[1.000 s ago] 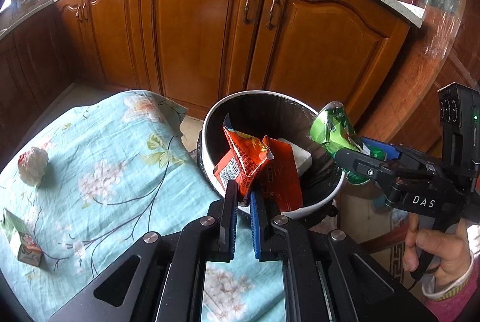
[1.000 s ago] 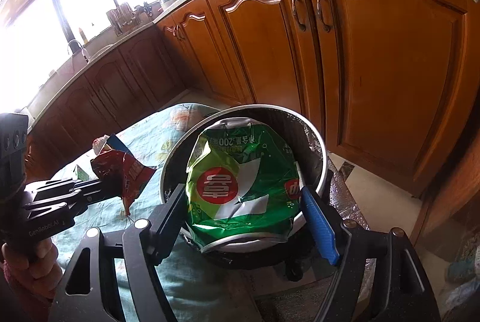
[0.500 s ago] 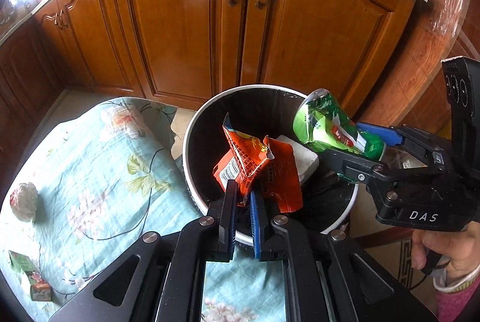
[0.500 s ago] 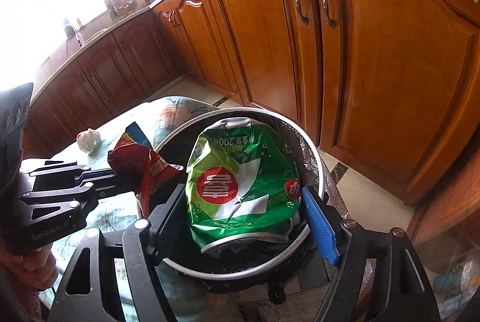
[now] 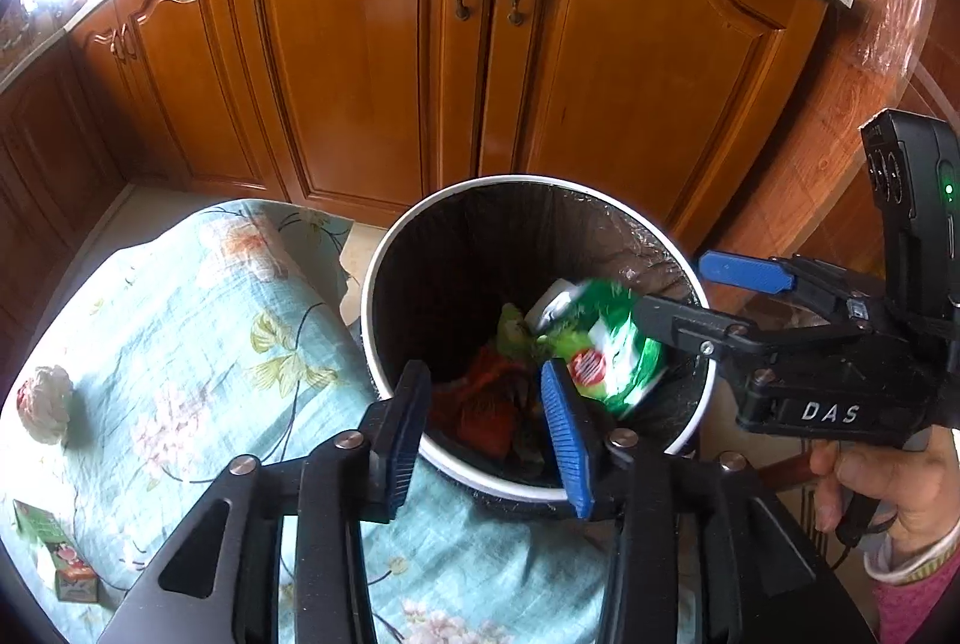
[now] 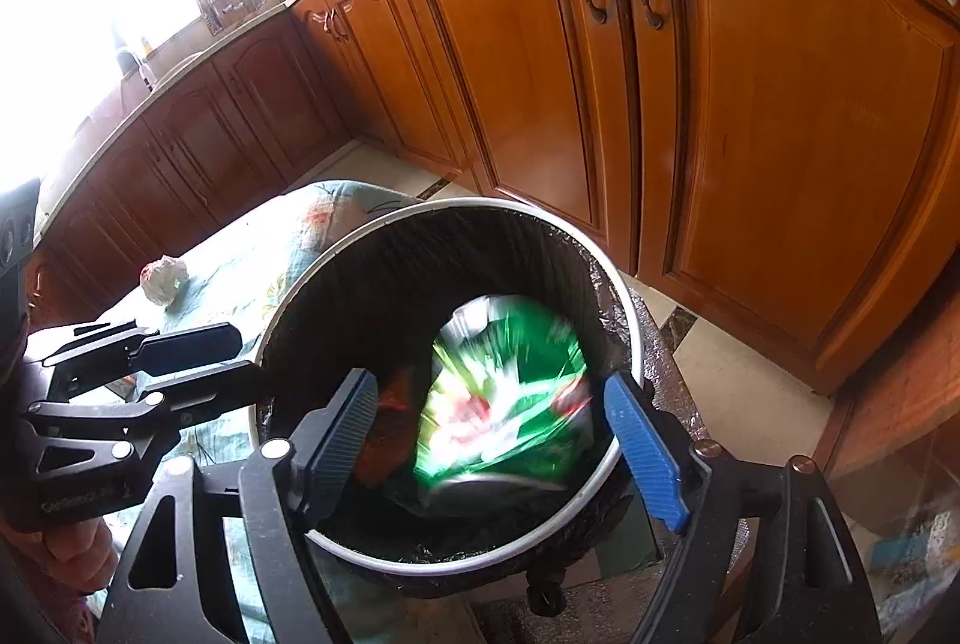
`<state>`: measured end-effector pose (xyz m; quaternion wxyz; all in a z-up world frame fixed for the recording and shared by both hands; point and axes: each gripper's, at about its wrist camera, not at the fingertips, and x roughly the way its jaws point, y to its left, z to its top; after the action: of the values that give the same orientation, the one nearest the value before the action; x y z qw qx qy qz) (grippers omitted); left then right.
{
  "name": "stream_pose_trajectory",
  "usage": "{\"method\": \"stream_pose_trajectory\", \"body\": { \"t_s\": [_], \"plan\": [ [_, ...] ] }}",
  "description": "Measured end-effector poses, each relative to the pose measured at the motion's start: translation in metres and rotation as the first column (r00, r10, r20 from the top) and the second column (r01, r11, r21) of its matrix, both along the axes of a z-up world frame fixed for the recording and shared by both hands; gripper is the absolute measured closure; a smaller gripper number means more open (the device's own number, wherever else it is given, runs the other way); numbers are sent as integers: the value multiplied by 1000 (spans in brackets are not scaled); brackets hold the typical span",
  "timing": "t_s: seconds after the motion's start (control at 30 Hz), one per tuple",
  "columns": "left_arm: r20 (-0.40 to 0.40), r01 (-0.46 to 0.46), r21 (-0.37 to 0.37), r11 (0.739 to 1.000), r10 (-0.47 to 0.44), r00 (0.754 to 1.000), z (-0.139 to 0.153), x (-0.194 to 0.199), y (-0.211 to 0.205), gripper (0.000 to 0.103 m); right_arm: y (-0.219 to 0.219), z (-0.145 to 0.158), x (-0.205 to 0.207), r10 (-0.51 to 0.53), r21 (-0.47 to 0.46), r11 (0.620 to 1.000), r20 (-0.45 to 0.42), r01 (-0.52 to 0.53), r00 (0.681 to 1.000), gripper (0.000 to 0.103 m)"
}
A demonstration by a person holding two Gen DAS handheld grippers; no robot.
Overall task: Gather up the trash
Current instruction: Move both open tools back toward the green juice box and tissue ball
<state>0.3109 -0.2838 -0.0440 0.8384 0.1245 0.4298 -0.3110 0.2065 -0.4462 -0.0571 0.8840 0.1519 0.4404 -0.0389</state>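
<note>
Fingers spread on both grippers, nothing between them. Left gripper hangs over the near rim of the trash bin, jaws wide apart; seen in the right wrist view at the left edge as left gripper, tips just at the bin's left rim. Right gripper also gapes wide over the bin mouth; from the left wrist view the right gripper comes in from the right, blue pad behind, black finger in front, tips over the bin's right rim.

Green wrapper is inside the bin, motion-blurred, below and clear of the right gripper's fingers, not touching either pad. In the right wrist view the green wrapper shows between the two fingers but lower, down in the black liner. Orange-red wrapper lies at the bin bottom, seen between the left gripper's fingers, well below them; orange-red wrapper sits just left of the green one.

On the floral cloth beside the bin: crumpled white paper ball and a small carton near the left edge, both well apart from the grippers. Wooden cabinets behind.
</note>
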Motion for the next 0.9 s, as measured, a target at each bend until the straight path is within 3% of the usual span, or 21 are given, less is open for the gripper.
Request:
{"method": "stream_pose_trajectory", "body": {
  "t_s": [0.17,0.47,0.7,0.9],
  "plan": [
    [-2,-52,-45,998,52,999,-5,-15,27,54,3,5,-19,-20,29,999,50,19,999,19],
    [-57,-215,-141,966,209,976,-18,-51,108,50,42,12,-52,-33,110,994,141,18,989,12],
    [-72,-332,-170,928,324,943,-17,-76,169,49,94,14,-52,60,136,987,174,-84,983,11],
    [-74,-452,-179,874,446,892,-10,-88,220,49,143,8,-38,153,149,973,149,-175,977,11]
  ]
}}
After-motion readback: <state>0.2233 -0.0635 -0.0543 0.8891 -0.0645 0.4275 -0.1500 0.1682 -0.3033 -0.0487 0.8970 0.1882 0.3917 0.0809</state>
